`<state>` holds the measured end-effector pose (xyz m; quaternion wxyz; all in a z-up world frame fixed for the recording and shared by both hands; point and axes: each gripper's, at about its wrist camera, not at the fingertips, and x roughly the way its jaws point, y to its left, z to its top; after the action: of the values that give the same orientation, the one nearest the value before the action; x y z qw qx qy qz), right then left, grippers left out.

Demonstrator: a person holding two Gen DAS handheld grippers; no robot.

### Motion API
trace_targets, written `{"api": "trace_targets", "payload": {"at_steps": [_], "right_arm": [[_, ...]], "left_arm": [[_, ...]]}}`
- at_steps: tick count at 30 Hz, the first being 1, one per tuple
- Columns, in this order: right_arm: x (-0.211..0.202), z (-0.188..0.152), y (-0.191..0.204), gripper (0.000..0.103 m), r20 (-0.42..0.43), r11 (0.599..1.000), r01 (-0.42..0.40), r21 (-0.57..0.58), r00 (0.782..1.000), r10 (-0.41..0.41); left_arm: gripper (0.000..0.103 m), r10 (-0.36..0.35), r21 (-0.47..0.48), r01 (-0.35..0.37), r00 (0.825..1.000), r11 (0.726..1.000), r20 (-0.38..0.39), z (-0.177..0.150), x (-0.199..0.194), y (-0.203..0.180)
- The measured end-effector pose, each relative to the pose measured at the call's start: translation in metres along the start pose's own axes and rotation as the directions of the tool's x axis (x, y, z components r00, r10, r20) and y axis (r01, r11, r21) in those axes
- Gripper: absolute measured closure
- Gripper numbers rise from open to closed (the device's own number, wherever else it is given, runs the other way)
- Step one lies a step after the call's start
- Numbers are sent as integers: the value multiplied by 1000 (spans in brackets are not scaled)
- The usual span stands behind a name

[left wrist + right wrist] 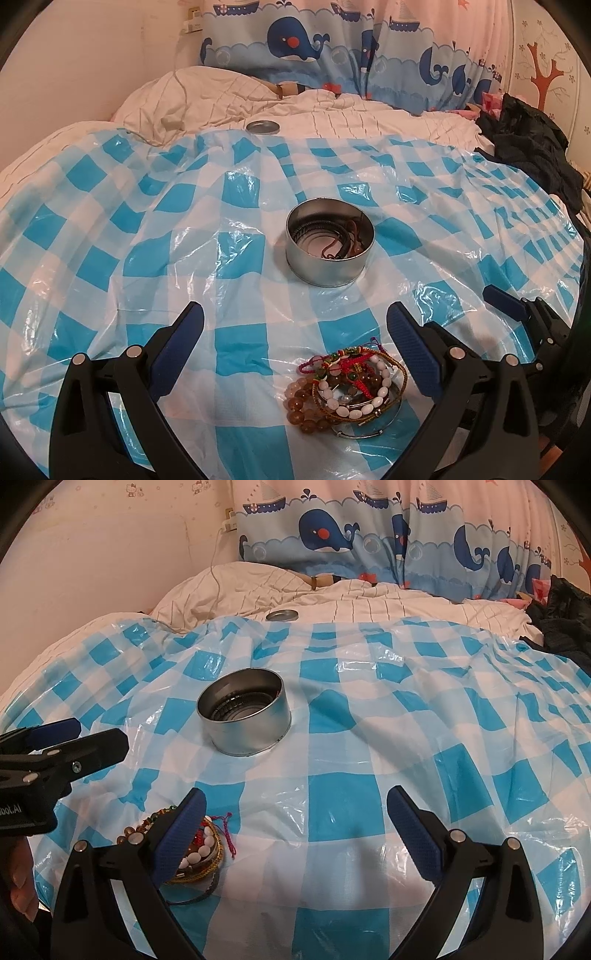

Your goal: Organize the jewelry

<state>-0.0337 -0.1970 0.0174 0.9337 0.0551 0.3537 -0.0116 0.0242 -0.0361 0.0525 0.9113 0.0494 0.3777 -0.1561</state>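
Observation:
A pile of bead and cord bracelets [347, 391] lies on the blue-checked plastic sheet [184, 229], close in front of my left gripper [295, 321], which stands open above it and holds nothing. Farther ahead a round metal tin [330, 243] stands upright with a few dark bracelets inside. In the right wrist view the same tin [243, 716] is ahead to the left. My right gripper [295, 808] is open and empty. The bracelet pile [201, 849] is partly hidden behind its left finger. The left gripper [70, 738] shows at the left edge.
The tin's lid [262, 127] lies at the far edge of the sheet on a white quilt [332, 110]. A whale-print curtain [332, 48] hangs behind. Dark clothing [532, 140] is heaped at the right. A person's hand [22, 882] shows at the lower left.

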Motion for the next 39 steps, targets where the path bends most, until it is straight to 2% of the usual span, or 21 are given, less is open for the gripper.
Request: {"api": "trace_targets", "payload": {"at_steps": [39], "right_arm": [[4, -6, 0, 9, -13, 1000, -8, -17, 1000, 8]], "left_arm": [[8, -2, 26, 3, 1000, 1000, -19, -1, 6, -7]]}}
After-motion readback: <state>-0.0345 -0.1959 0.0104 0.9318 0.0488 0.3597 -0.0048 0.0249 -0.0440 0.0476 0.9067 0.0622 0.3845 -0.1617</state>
